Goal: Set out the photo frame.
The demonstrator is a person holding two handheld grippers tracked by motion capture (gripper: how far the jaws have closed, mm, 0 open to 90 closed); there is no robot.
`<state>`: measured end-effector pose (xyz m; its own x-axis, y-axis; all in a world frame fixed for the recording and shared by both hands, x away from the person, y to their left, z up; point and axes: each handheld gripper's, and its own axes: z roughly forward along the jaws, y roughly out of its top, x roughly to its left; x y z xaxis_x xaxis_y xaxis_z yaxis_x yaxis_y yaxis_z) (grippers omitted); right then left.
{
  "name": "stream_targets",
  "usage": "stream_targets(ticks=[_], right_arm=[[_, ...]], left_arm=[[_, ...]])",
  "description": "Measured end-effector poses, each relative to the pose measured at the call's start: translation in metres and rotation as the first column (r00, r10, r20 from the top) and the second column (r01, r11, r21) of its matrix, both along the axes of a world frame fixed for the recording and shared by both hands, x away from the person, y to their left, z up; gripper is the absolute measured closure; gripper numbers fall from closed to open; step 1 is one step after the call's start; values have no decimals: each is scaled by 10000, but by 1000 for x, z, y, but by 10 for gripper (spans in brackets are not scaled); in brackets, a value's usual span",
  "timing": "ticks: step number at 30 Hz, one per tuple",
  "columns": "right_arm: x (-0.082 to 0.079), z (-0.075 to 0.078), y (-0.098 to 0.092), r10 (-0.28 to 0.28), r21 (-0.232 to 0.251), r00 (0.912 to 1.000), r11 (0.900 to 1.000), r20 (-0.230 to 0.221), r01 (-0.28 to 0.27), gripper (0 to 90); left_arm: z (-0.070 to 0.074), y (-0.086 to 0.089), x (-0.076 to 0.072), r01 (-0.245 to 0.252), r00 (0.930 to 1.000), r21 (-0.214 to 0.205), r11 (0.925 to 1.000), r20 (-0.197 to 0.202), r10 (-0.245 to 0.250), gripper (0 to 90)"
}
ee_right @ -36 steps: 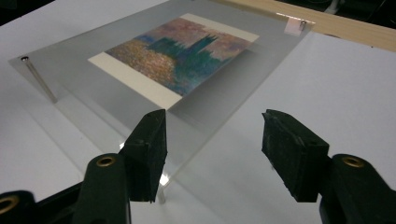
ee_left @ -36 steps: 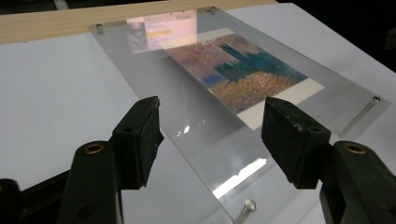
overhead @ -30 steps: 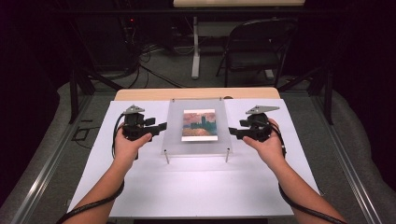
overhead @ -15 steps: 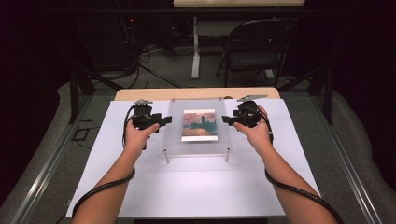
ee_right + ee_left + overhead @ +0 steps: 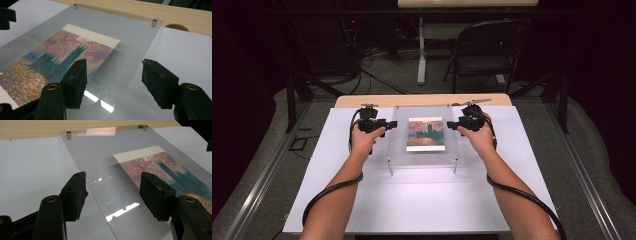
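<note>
1. Clear acrylic frame [image 5: 424,137] with painting print [image 5: 426,134] inside, flat on white table sheet [image 5: 412,200], raised on metal standoff pins [image 5: 390,166], near far wooden table edge [image 5: 422,100].
2. Left gripper [image 5: 384,123] at frame's left edge, jaws wide apart, just been opening, straddling the edge in left gripper view, pads not pressing on it.
3. Right gripper [image 5: 452,124] at right edge, same: jaws apart, just been opening, acrylic edge between them, nothing gripped.
4. Judged step: closing in for two-sided pickup.
5. Risks: slick acrylic slipping from pads; uneven closing tilting frame; shove sideways sliding it on pins; pad scuffing surface; print shifting if sheets flex.
</note>
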<state>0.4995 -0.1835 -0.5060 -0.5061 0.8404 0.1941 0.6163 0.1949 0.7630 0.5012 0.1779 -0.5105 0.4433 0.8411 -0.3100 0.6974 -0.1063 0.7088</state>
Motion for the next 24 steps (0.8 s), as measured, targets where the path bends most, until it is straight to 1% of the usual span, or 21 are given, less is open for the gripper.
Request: stream_targets(ticks=[1,2,6,8,9,10,12,14,16,17,19,22,24], right_arm=[[3,-3,1,-92,11,9999,10000,-91,92,363],[3,-3,1,-92,11,9999,10000,-91,92,363],[7,-10,3,-236,165,9992,9996,-329,242,359],[9,-16,6,-328,219,9978,9992,-584,342,359],[9,-17,7,-366,194,9971,9991,-669,380,359],[9,-19,8,-409,172,9961,9990,-778,424,358],[9,-20,9,-417,165,9956,9989,-840,433,356],[9,-22,12,-430,200,9937,9988,-1031,453,352],[10,-24,15,-499,94,9926,9986,-1109,513,331],[10,-24,16,-527,99,9923,9985,-1119,541,326],[11,-25,16,-585,160,9911,9980,-1192,609,315],[12,-25,17,-636,198,9894,9976,-1309,668,306],[13,-25,17,-648,242,9876,9973,-1427,689,300]], left_arm=[[-1,-2,1,-2,10000,88,10000,-42,2,370],[-3,-4,2,-64,10000,119,9999,-23,64,370],[-10,-10,4,-115,9996,131,9998,-242,118,361],[-14,-15,5,-232,9989,147,9996,-399,238,359],[-14,-15,5,-232,9989,147,9996,-399,238,359],[-15,-17,6,-247,9984,128,9996,-505,253,358],[-16,-19,6,-292,9981,165,9994,-531,301,355],[-17,-20,6,-283,9972,258,9993,-688,300,339],[-18,-21,7,-429,9961,201,9989,-757,443,334],[-19,-20,7,-438,9953,207,9988,-854,455,333],[-20,-21,7,-438,9951,220,9988,-876,456,328],[-21,-20,7,-360,9933,240,9991,-1088,384,319],[-23,-20,7,-428,9921,98,9990,-1176,437,313]])
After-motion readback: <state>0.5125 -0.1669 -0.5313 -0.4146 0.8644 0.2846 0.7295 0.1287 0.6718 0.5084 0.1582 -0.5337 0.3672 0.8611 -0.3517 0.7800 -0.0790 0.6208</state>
